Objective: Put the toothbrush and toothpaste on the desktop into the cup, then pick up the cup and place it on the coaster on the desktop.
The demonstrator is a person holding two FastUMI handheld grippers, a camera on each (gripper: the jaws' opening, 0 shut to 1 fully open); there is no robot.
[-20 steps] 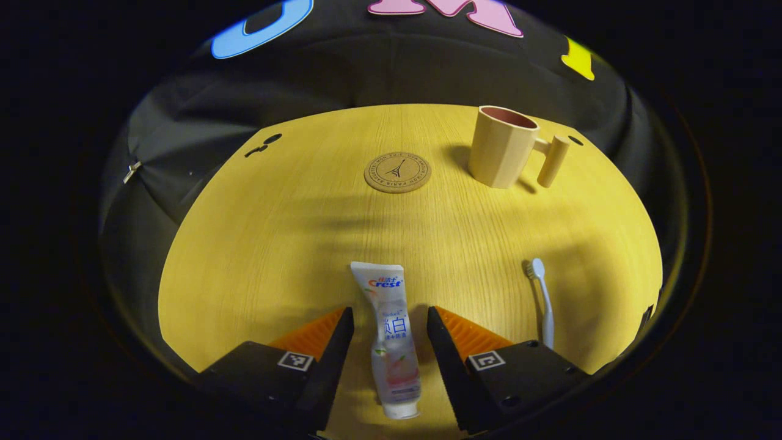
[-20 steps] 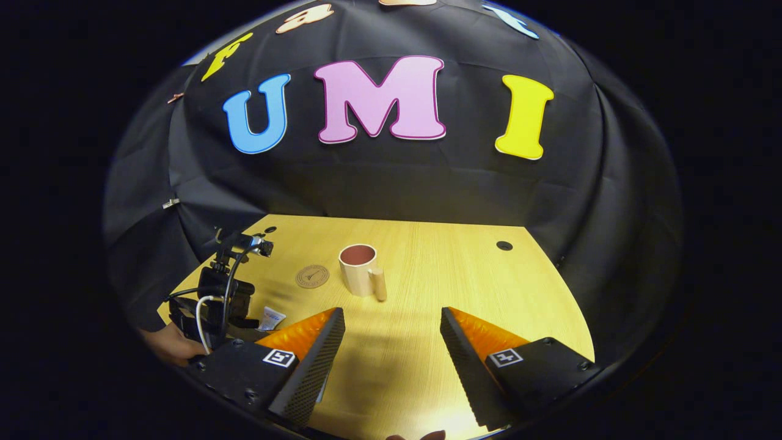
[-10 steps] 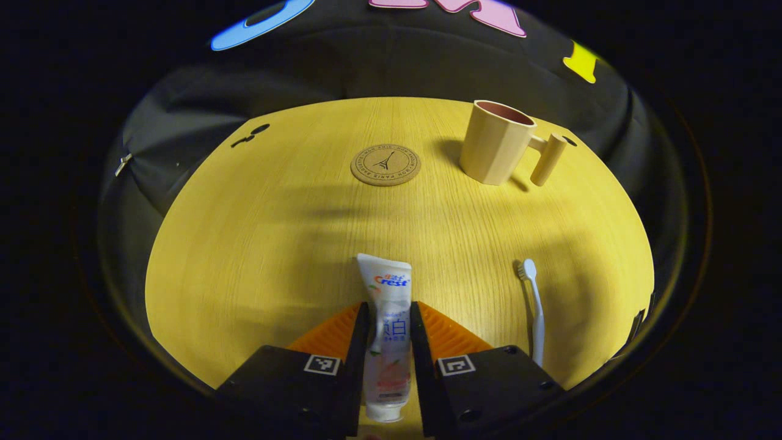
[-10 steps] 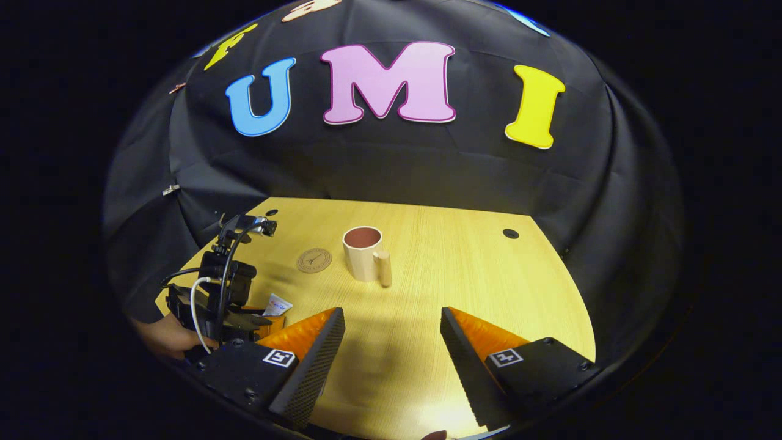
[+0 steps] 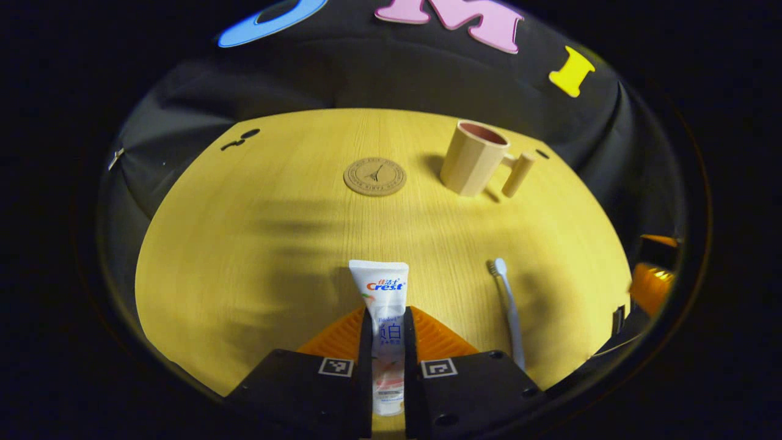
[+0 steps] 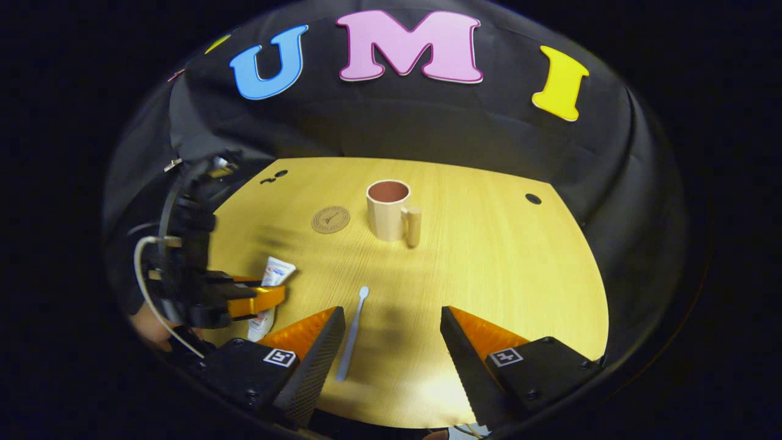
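In the left gripper view we see our left gripper [image 5: 387, 342] with its fingers clamped on the tube [image 5: 383, 318] of toothpaste, one finger on each flat side; the tube's crimped end points away from us over the worktop [image 5: 256, 244], its cap end back between the finger bases. Whether the tube is off the wood or resting on it we cannot tell. Just to the right of the fingers lies the toothbrush [image 5: 507, 305], flat on the worktop, bristle end away from us; farther off stands the cup [image 5: 473, 157], upright, its peg handle on the right, with the round coaster [image 5: 374, 176] near it on the left, the two apart.

In the right gripper view our right gripper [image 6: 391, 342] hangs above the near part of the worktop [image 6: 519, 275] with its fingers wide apart and nothing between them; the toothbrush [image 6: 352, 333] lies beside the left finger, head pointing towards the cup [image 6: 388, 209]. The coaster [image 6: 330, 219] sits left of the cup, not touching it. At the left edge we see the left gripper [image 6: 269, 299] gripping the tube [image 6: 269, 293], and part of the hand [image 6: 149, 324] that holds it.
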